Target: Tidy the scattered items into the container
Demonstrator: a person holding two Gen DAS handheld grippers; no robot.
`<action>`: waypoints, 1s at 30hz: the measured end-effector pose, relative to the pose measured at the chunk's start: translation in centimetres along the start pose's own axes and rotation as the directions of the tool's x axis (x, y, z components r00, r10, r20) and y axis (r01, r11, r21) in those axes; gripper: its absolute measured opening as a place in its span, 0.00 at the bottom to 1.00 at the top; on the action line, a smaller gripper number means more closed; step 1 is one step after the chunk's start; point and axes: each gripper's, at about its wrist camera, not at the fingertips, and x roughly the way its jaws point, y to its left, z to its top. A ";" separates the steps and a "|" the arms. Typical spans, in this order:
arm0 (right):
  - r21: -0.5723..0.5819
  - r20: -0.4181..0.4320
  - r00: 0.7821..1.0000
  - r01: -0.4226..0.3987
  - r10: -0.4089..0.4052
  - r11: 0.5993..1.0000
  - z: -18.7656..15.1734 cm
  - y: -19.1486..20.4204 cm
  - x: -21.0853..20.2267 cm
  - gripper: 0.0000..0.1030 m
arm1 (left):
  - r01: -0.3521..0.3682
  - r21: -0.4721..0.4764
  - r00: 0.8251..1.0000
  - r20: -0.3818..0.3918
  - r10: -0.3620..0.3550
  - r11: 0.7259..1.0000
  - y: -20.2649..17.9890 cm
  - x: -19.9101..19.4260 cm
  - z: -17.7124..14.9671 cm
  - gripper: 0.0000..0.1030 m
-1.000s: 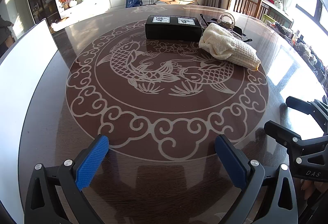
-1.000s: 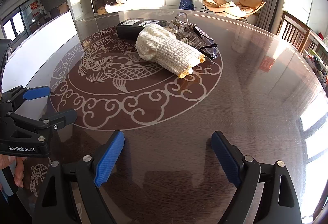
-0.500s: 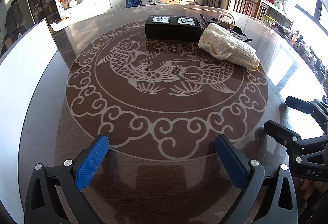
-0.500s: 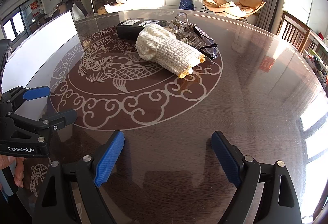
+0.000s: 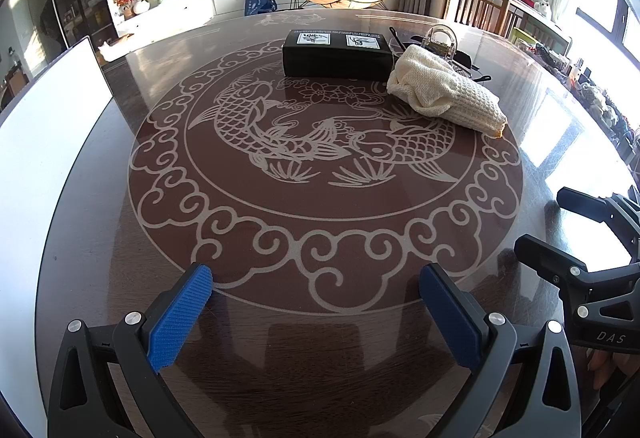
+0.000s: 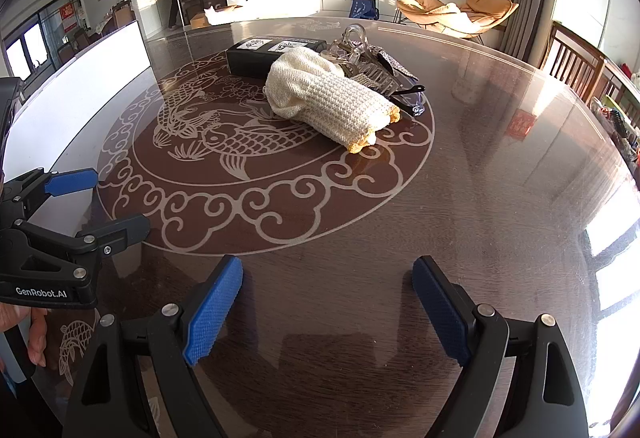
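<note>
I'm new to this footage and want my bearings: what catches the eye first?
The carp design on the round table, mid-picture. Beyond it sit a cream cloth, a black box and clear hair clips, bunched together. Both tongs, left and right, gape empty in the foreground.

The table (image 5: 100, 238) was dark brown with a glossy sheen, and its middle bore a reddish-brown medallion (image 5: 320, 165) drawn in pale grey: two scaled carp circling lotus flowers, ringed by curling cloud scrolls. Toward the upper centre of the left wrist view lay a black box (image 5: 336, 53) with two white labels printed in black. Right of it sat a cream waffle-knit cloth (image 5: 444, 93) edged in yellow at its lower right end. The left tongs (image 5: 316, 318) and the right tongs (image 6: 328, 310) were black with bright blue ribbed pads. At the left edge a white board (image 5: 44, 133) stood plain.
</note>
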 end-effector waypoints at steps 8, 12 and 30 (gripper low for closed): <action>0.000 0.000 1.000 0.000 0.000 1.000 0.0 0.0 0.0 0.86 | 0.000 -0.001 1.000 0.000 0.000 1.000 0.0 0.0 0.0 1.00; 0.000 0.000 1.000 0.000 0.000 1.000 0.0 0.0 0.0 0.86 | 0.000 0.000 1.000 0.000 0.000 1.000 0.0 0.0 0.0 1.00; 0.000 0.000 1.000 0.000 0.000 1.000 0.1 0.3 0.2 0.86 | -0.004 0.000 1.000 0.002 0.004 1.000 0.0 -0.1 -0.1 1.00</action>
